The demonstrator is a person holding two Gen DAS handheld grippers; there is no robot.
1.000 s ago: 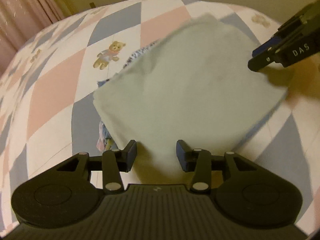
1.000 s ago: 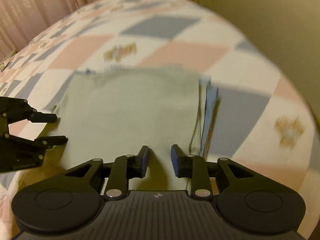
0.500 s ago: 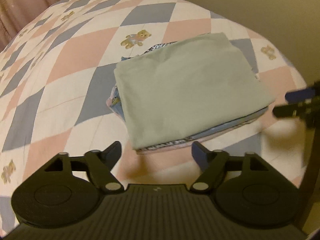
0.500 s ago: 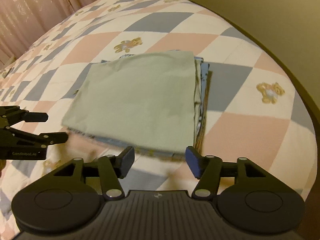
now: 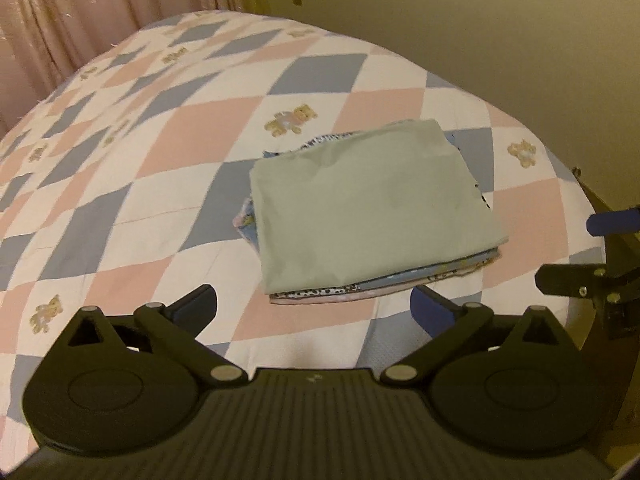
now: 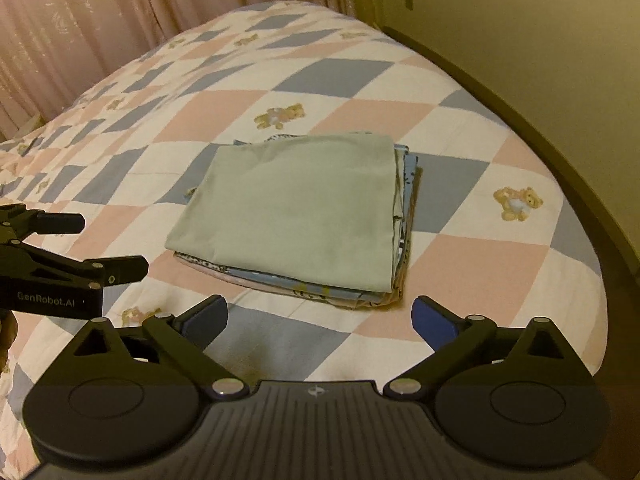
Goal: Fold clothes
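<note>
A pale green folded cloth [image 5: 372, 204] [image 6: 296, 204] lies flat on top of a stack of folded clothes [image 5: 360, 294] [image 6: 320, 290], whose blue and patterned edges show underneath. The stack rests on a checked bedspread [image 5: 160, 184] [image 6: 480, 264]. My left gripper [image 5: 314, 306] hangs open just short of the stack's near edge, holding nothing. My right gripper [image 6: 320, 314] is open too, a little back from the stack. Each gripper shows at the side of the other's view: the right one [image 5: 592, 256], the left one [image 6: 72, 248].
The bedspread has pink, white and blue diamonds with teddy bears [image 5: 290, 120] [image 6: 518, 202]. Pink curtains [image 5: 80, 12] [image 6: 120, 12] hang behind the bed. A plain wall [image 5: 500, 32] and a dark bed rail [image 6: 520, 112] run along the right side.
Both grippers have let go of the green cloth, opened wide and drawn back from the stack. The cloth now lies flat on top of the pile.
</note>
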